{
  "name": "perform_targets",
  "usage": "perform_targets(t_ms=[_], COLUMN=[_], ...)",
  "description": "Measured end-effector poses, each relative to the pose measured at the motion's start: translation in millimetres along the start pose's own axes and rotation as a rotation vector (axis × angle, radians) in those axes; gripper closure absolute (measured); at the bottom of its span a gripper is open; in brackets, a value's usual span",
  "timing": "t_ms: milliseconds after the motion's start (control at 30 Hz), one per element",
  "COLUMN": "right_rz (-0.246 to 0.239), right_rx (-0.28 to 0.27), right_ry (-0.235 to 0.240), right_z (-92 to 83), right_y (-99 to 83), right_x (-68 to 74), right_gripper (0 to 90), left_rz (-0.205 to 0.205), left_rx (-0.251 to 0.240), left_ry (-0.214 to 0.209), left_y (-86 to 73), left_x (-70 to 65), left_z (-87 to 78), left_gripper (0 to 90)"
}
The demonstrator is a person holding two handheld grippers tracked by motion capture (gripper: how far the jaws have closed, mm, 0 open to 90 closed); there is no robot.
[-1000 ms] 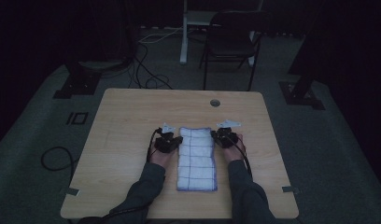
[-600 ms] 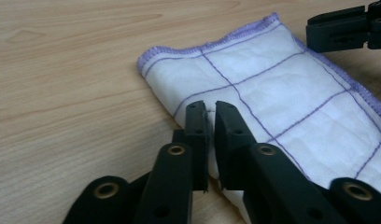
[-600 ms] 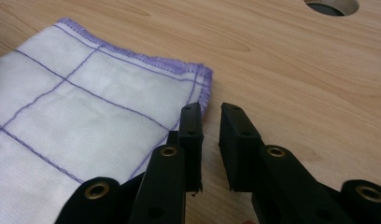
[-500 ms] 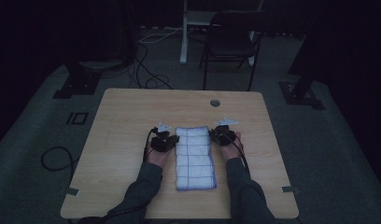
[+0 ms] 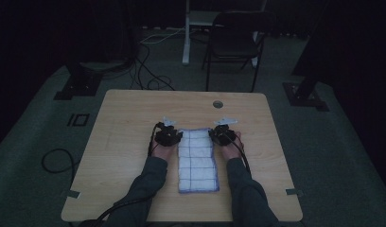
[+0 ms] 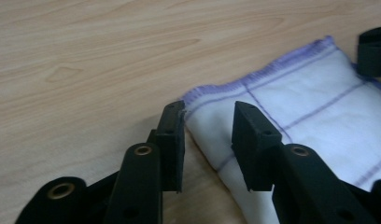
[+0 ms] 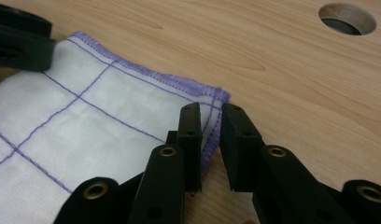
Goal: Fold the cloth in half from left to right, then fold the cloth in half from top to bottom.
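Folded white cloth (image 5: 197, 160) mid-desk (image 5: 125, 118), left gripper (image 6: 207, 135) just opening, jaws apart astride its far-left corner, right gripper (image 7: 211, 140) parted, hem between the jaws at far-right corner

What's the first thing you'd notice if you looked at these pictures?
A white cloth with purple lines, folded into a long strip, lies in the middle of the wooden table. The left gripper and right gripper sit at its two far corners, jaws apart, having just been opening. A dark chair stands behind the table.
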State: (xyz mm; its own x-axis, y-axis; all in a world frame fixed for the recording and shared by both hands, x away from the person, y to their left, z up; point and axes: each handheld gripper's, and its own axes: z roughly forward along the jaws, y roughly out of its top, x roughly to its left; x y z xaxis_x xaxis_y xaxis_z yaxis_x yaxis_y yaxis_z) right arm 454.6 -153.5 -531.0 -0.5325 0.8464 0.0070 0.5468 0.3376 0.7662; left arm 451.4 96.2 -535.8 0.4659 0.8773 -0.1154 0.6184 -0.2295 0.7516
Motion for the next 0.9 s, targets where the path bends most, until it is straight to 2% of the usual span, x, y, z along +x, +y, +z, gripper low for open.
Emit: perform_targets(t_ms=[233, 333, 400, 500, 633, 800, 900], right_rz=[-0.008, -0.009, -0.008, -0.008, -0.005, -0.01, -0.016], right_rx=[0.007, 0.008, 0.007, 0.007, 0.009, 0.011, 0.014], right_ry=[0.005, 0.005, 0.005, 0.003, 0.0, -0.002, -0.001], right_z=[1.8, 2.1, 2.1, 1.6, 2.1, 3.5, 4.2], right_y=[0.6, 0.5, 0.5, 0.6, 1.3, 3.7, 4.9], right_x=[0.6, 0.3, -0.2, -0.9, -3.0, -3.5, -3.5], right_gripper=[78.5, 78.3, 78.2, 77.7, 77.4, 77.3, 77.1], left_rz=[0.009, 0.024, 0.016, -0.011, -0.034, -0.048, -0.062], left_rx=[0.013, 0.029, 0.024, 0.001, -0.006, 0.009, 0.015], left_ry=[0.011, 0.003, -0.002, -0.02, -0.019, 0.002, 0.012], left_y=[2.4, 2.5, 2.6, 2.8, 4.0, 3.5, 2.7], left_x=[1.0, 1.0, 1.5, 4.4, 8.2, 12.9, 15.3], left_z=[4.3, 5.5, 5.1, 2.3, 0.9, 0.8, 1.5], left_gripper=[65.3, 83.0, 87.4, 86.3, 80.4, 85.1, 84.8])
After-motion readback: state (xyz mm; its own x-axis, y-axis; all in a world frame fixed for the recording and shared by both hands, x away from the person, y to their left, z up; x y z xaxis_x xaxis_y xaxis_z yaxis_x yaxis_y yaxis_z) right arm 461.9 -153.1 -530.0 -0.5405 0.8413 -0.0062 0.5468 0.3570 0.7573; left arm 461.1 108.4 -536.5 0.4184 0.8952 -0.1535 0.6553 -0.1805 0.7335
